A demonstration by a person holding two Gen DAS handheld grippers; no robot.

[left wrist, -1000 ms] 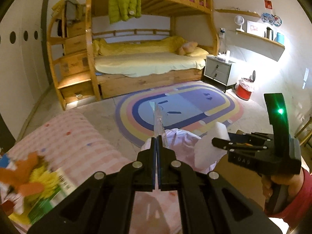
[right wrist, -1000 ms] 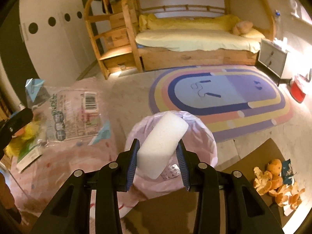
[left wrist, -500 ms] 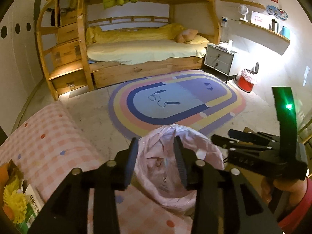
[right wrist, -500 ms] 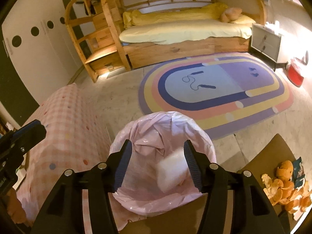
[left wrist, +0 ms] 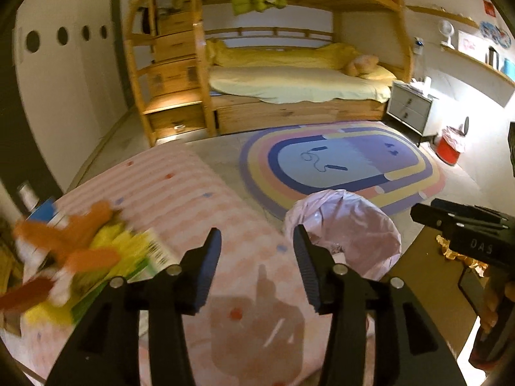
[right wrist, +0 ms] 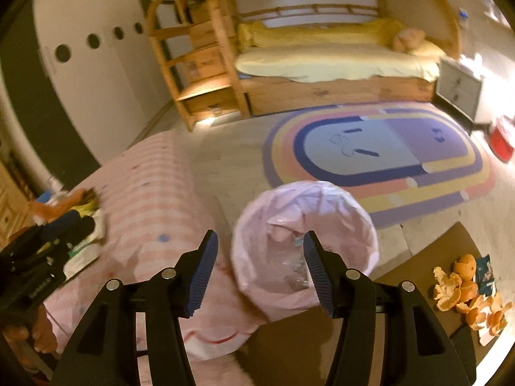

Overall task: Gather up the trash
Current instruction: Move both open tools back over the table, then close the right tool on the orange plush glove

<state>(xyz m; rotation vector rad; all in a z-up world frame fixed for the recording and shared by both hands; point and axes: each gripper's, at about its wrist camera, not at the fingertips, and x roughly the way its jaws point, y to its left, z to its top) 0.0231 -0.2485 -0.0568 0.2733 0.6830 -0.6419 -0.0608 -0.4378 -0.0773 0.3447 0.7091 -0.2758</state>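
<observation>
A bin lined with a pink bag (right wrist: 304, 225) stands on the floor beside the pink checked cloth; it also shows in the left wrist view (left wrist: 346, 225). My right gripper (right wrist: 257, 263) is open and empty, just above the bin's near rim. My left gripper (left wrist: 257, 257) is open and empty over the cloth (left wrist: 180, 199), left of the bin. Colourful wrappers (left wrist: 83, 257) lie on the cloth at the left. Orange peels (right wrist: 466, 292) and a small wrapper lie on the brown table at the right.
A rainbow rug (right wrist: 379, 157) covers the floor ahead, with a wooden bunk bed (left wrist: 289, 87) behind it. A grey nightstand (left wrist: 410, 109) and a red bin (left wrist: 450, 148) stand at the right wall. The right gripper shows at the right edge of the left wrist view (left wrist: 466, 228).
My right gripper opened and dropped the white block into the bin. My left gripper opened, let go of the clear wrapper, and swung left toward the wrappers on the cloth.
</observation>
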